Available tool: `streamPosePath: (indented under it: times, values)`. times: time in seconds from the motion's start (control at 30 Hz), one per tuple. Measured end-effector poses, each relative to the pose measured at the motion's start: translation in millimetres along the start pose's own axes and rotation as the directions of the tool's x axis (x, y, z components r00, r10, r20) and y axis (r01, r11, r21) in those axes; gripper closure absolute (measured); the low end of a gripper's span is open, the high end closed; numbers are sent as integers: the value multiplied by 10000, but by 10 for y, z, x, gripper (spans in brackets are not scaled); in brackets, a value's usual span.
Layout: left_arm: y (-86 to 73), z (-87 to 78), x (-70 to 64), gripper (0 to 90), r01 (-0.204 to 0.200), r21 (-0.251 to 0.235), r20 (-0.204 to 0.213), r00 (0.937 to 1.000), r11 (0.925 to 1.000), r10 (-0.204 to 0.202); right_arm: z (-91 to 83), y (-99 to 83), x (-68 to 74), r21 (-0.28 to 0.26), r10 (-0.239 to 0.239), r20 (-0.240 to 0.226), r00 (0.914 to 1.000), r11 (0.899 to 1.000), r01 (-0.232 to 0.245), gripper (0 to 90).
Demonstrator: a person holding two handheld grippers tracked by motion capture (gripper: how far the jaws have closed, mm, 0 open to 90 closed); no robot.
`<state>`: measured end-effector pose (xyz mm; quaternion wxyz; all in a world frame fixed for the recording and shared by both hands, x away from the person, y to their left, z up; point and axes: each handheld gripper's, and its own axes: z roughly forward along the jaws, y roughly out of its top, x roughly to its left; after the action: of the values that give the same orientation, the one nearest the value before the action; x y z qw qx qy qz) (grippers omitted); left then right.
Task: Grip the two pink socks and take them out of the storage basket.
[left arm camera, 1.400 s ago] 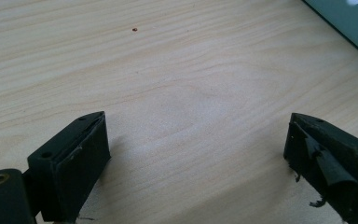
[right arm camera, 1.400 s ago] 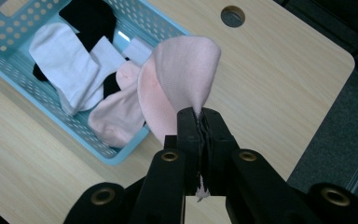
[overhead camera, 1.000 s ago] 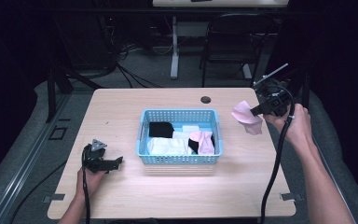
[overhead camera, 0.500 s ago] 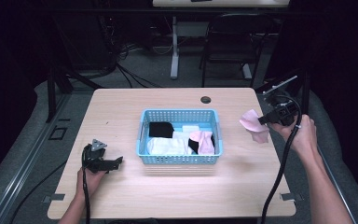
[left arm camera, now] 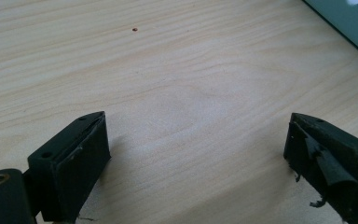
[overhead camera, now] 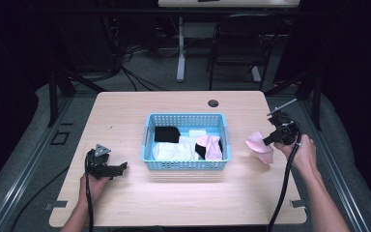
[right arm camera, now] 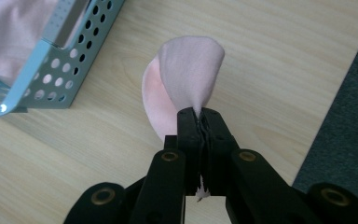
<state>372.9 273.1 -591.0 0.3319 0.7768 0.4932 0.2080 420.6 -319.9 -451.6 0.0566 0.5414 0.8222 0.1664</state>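
Lab: cables (overhead camera: 130, 77), dark curtains (overhead camera: 9, 58)

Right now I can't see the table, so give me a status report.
Right claw shut on pink sock, right of basket. Left claw open over bare table. Nothing in the way.

Overhead light is brightening the table (overhead camera: 125, 116) while the surroundings are lying dark; the 2 gripper views are showing soft, blurred edges.
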Motion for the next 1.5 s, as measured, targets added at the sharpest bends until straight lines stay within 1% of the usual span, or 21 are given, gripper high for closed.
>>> streamPosePath:
  times: [0.1,0.13,0.23,0.3,0.37,0.4,0.47,0.5,0.53,0.57,0.67,0.7,0.77,0.8,0.87,0.97,1.1,1.13,1.2,1.3,1.5]
  values:
    - [0,0,0,65,-6,1,2,10000,10000,6,142,-42,-57,261,269,-190,9995,9993,-264,872]
    - [0,1,-1,65,15,-13,0,10000,10000,-15,178,-57,-70,314,318,-114,9994,9990,-315,872]
    - [0,0,0,65,-1,-4,0,10000,10000,1,302,-110,-92,409,601,-212,9980,9974,-592,871]
    - [0,0,0,65,-5,-2,1,10000,10000,5,335,-128,-119,684,487,-242,9985,9966,-469,870]
    - [0,0,0,65,-5,-4,5,10000,10000,5,365,-146,-130,649,674,-266,9974,9957,-656,868]
    - [-1,2,-1,65,3,-36,-11,10000,10000,-3,374,-151,-145,728,644,-334,9974,9954,-618,864]
    - [-2,4,-2,65,8,-54,-22,10000,10000,-8,401,-168,-159,797,770,-323,9965,9941,-742,835]
    - [-2,4,-1,65,6,-52,-20,10000,10000,-6,406,-173,-165,827,787,-339,9963,9937,-757,790]
    - [-2,4,-1,65,10,-54,-19,10000,10000,-10,413,-179,-175,865,898,-340,9954,9925,-866,711]
    - [-2,4,-1,65,9,-54,-19,10000,10000,-9,407,-182,-176,835,924,-294,9953,9925,-897,676]
    - [-2,4,-1,65,8,-53,-19,10000,10000,-8,333,-187,-189,634,952,-397,9947,9937,-926,444]
    - [-2,4,-1,65,7,-53,-20,10000,10000,-7,305,-182,-190,601,907,-467,9948,9943,-879,394]
    - [-2,4,-1,65,10,-55,-20,10000,10000,-10,208,-164,-182,309,806,-646,9946,9964,-788,241]
    - [-2,4,-1,65,9,-53,-19,10000,10000,-9,165,-153,-165,189,797,-715,9943,9967,-786,192]
    - [-2,4,-2,65,12,-54,-19,10000,10000,-12,65,-117,-130,-5,621,-869,9943,9980,-624,145]
    - [-2,4,-2,65,11,-55,-20,10000,10000,-11,-41,-66,-58,-228,388,-910,9951,9989,-410,137]
    - [-2,4,-2,65,10,-54,-21,10000,10000,-10,-165,19,65,-461,28,-995,9950,9989,-74,76]
    - [-2,4,-2,65,9,-52,-22,10000,10000,-9,-192,43,95,-509,-157,-1082,9940,9987,103,62]
    - [-1,1,-1,65,18,-19,6,10000,10000,-18,-240,91,170,-689,-375,-1167,9925,9972,296,30]
    - [0,0,0,65,-4,-2,-2,10000,10000,4,-293,163,279,-779,-724,-1077,9915,9949,642,3]
    - [0,0,0,65,1,-2,7,10000,10000,-1,-374,317,548,-849,-1402,-1014,9849,9876,1318,0]
